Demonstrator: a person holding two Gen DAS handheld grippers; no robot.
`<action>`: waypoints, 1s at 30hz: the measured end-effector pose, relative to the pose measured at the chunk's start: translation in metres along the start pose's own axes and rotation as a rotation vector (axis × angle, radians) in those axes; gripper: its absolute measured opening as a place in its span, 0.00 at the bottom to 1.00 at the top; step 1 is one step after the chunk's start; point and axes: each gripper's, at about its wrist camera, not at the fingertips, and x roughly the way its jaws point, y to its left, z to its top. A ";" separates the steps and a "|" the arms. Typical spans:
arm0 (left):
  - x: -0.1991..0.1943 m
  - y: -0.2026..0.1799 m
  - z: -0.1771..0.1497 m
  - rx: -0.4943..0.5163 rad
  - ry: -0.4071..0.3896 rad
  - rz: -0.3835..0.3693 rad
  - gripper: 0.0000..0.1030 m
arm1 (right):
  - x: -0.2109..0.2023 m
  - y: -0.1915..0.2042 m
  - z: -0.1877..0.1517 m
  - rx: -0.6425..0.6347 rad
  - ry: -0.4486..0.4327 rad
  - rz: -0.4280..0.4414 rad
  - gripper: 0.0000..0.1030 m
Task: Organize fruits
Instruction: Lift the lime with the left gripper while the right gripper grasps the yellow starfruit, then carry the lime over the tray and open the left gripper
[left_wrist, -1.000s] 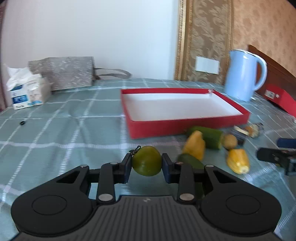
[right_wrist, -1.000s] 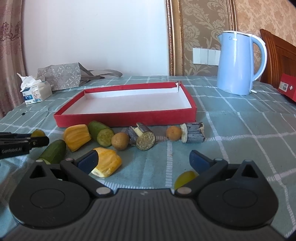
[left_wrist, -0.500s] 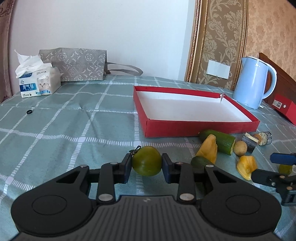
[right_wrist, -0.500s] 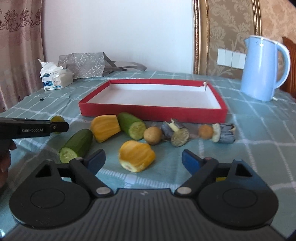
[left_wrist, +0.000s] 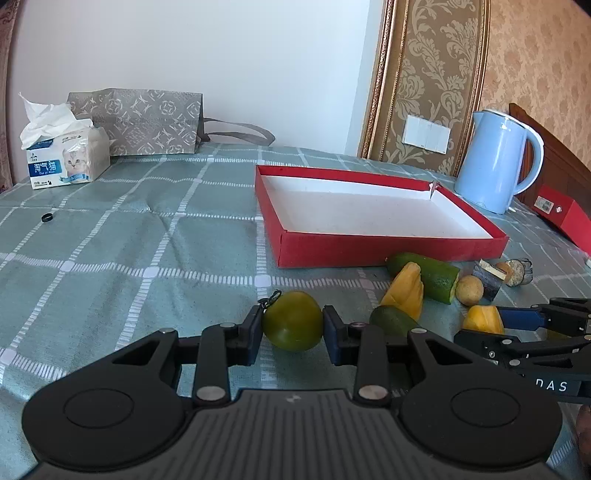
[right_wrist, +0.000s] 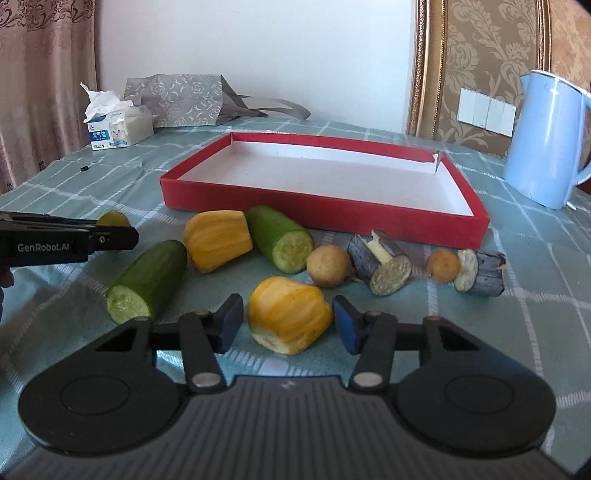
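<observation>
My left gripper (left_wrist: 293, 334) is shut on a round green fruit (left_wrist: 291, 319), held just above the checked cloth; the same fruit (right_wrist: 112, 218) shows in the right wrist view. My right gripper (right_wrist: 286, 323) straddles a yellow fruit chunk (right_wrist: 288, 312) lying on the cloth. Its jaws are closing, the right pad at the chunk and a thin gap on the left. Beyond lie two cucumber pieces (right_wrist: 280, 238), another yellow chunk (right_wrist: 218, 238), a round tan fruit (right_wrist: 328, 266) and two purple cut pieces (right_wrist: 384, 262). The red tray (right_wrist: 325, 214) behind them is empty.
A blue kettle (right_wrist: 543, 140) stands at the right rear. A tissue box (left_wrist: 66, 158) and a grey paper bag (left_wrist: 144, 122) sit at the back left. A small black ring (left_wrist: 47, 217) lies on the cloth, and a red box (left_wrist: 565, 218) lies at the right edge.
The right gripper moved over to the yellow chunk and its wide jaws narrowed around it. The left gripper kept hold of the green fruit and stayed about where it was.
</observation>
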 end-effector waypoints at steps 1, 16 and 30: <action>0.000 0.000 0.000 -0.001 -0.002 0.000 0.32 | 0.000 0.000 0.000 -0.002 -0.001 -0.005 0.44; 0.004 -0.010 0.019 0.006 -0.018 -0.028 0.32 | -0.023 -0.028 0.026 -0.012 -0.145 -0.090 0.43; 0.104 -0.050 0.101 0.074 0.062 -0.041 0.33 | -0.008 -0.065 0.032 0.080 -0.145 -0.128 0.43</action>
